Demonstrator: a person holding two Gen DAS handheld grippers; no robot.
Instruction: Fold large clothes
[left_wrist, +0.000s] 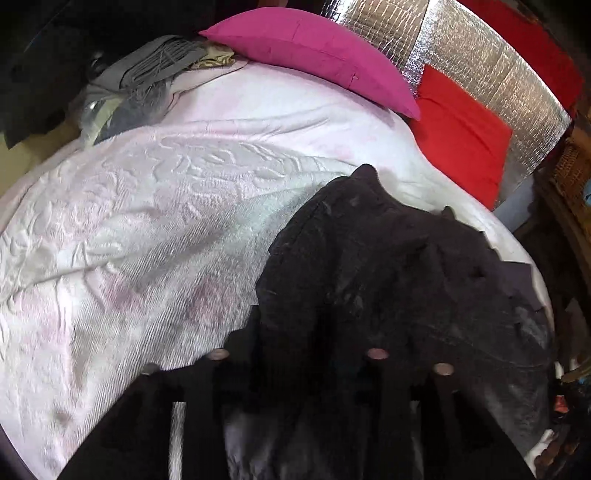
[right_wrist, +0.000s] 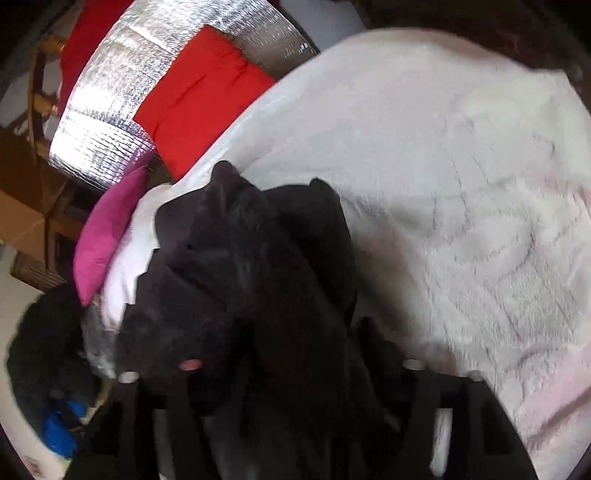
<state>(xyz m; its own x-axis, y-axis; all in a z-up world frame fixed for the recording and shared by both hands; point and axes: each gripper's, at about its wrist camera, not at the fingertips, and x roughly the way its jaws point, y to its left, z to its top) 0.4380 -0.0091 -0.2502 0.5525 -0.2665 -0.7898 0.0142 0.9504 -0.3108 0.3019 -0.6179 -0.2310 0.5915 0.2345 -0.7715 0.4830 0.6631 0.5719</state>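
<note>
A large black garment (left_wrist: 369, 258) lies bunched on the right side of a bed under a pale pink-white textured cover (left_wrist: 147, 221). Its near end runs down into my left gripper (left_wrist: 297, 354), and the cloth fills the gap between the dark fingers. In the right wrist view the same garment (right_wrist: 240, 258) rises in a crumpled heap over the cover (right_wrist: 461, 184). My right gripper (right_wrist: 301, 365) holds a thick fold of it between its fingers. Black cloth hides the pads in both views.
A magenta pillow (left_wrist: 314, 48) and a red pillow (left_wrist: 461, 136) lean on a silver foil headboard (left_wrist: 480, 55). Grey clothes (left_wrist: 147, 74) are piled at the far left corner. Beside the bed, dark clothes (right_wrist: 48, 350) and a cardboard box (right_wrist: 22, 206) sit on the floor.
</note>
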